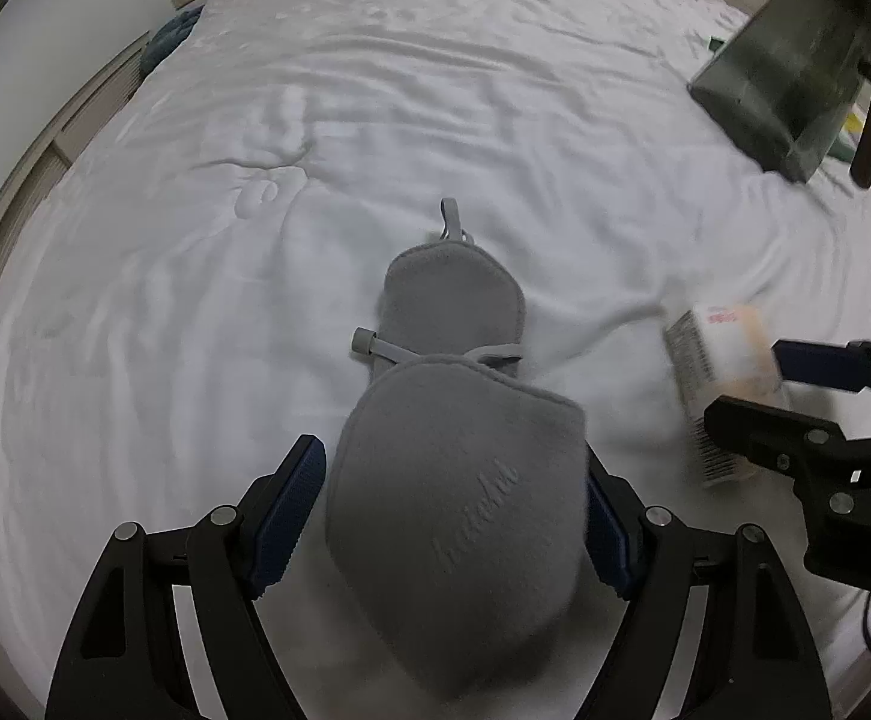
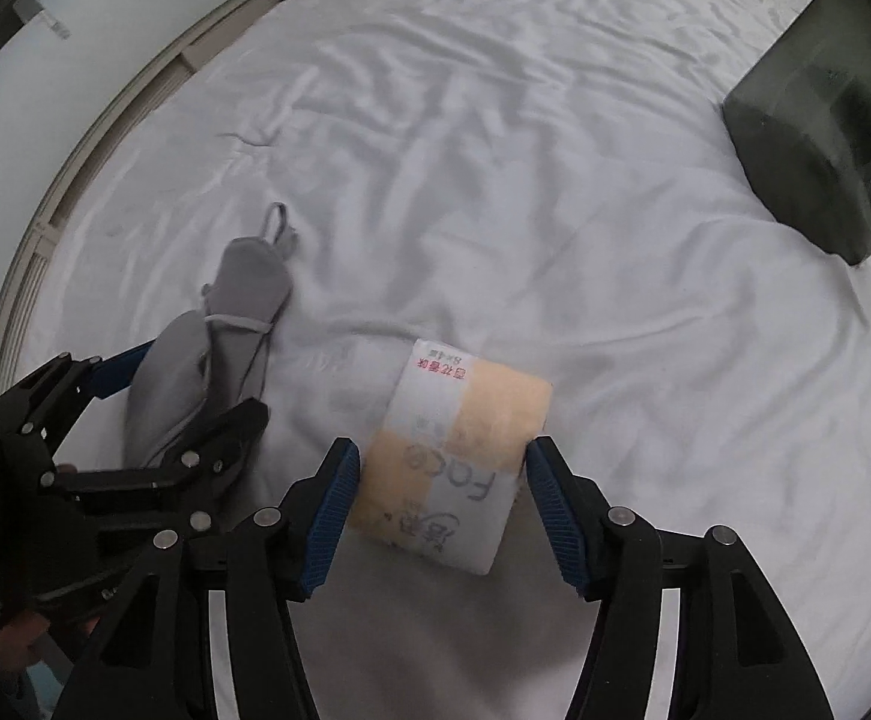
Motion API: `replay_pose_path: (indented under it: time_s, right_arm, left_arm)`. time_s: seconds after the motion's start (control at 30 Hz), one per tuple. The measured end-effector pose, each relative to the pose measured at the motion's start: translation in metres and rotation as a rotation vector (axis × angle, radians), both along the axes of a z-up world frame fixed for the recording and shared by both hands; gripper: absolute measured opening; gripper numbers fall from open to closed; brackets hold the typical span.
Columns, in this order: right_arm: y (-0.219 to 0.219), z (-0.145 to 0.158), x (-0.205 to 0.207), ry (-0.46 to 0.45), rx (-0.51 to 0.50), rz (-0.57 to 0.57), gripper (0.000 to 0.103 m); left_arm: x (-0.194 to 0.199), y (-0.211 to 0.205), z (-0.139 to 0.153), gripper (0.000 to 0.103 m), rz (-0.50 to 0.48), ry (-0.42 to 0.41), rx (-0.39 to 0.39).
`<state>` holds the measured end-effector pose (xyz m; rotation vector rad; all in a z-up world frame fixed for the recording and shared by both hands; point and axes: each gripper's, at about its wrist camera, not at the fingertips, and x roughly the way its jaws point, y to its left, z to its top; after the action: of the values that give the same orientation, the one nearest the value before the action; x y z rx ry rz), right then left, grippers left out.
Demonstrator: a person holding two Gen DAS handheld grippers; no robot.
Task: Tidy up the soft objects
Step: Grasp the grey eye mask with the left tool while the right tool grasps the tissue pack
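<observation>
A grey fleece pouch with a drawstring [image 1: 456,450] lies on the white bed, its near end between the fingers of my left gripper [image 1: 456,498], which closes on it; it also shows in the right wrist view [image 2: 219,348]. A peach and white wrapped soft roll [image 2: 453,456] sits between the fingers of my right gripper [image 2: 441,492], which closes on it; the roll also shows in the left wrist view [image 1: 717,372], with the right gripper [image 1: 795,384] around it. The left gripper [image 2: 153,396] shows at the left of the right wrist view.
A dark green fabric bin [image 1: 789,66] stands on the bed at the far right, also in the right wrist view [image 2: 825,138]. The white bedsheet [image 1: 375,120] is wrinkled. A bed frame edge [image 2: 135,96] and a blue cloth [image 1: 165,39] are at the far left.
</observation>
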<state>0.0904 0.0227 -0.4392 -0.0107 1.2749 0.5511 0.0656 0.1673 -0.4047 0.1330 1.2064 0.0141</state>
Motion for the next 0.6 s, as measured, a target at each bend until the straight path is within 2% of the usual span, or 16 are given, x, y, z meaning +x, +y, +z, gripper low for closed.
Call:
replay_pose_path:
  time_s: [0.2, 0.43, 0.53, 0.6]
  right_arm:
    - [0.018, -0.013, 0.004, -0.009, -0.068, 0.006, 0.059]
    - [0.001, -0.010, 0.005, 0.006, -0.005, 0.001, 0.052]
    - [-0.007, -0.006, 0.006, 0.006, 0.035, 0.006, 0.051]
    - [-0.014, -0.002, 0.004, 0.005, 0.067, 0.012, 0.050]
  left_arm:
    - [0.003, 0.004, -0.006, 0.073, 0.010, 0.021, -0.018]
    - [0.004, -0.004, -0.004, 0.027, -0.015, 0.009, -0.043]
    - [0.002, -0.007, 0.008, 0.019, 0.002, -0.019, -0.028]
    - [0.000, -0.010, 0.018, 0.019, 0.007, -0.033, -0.012]
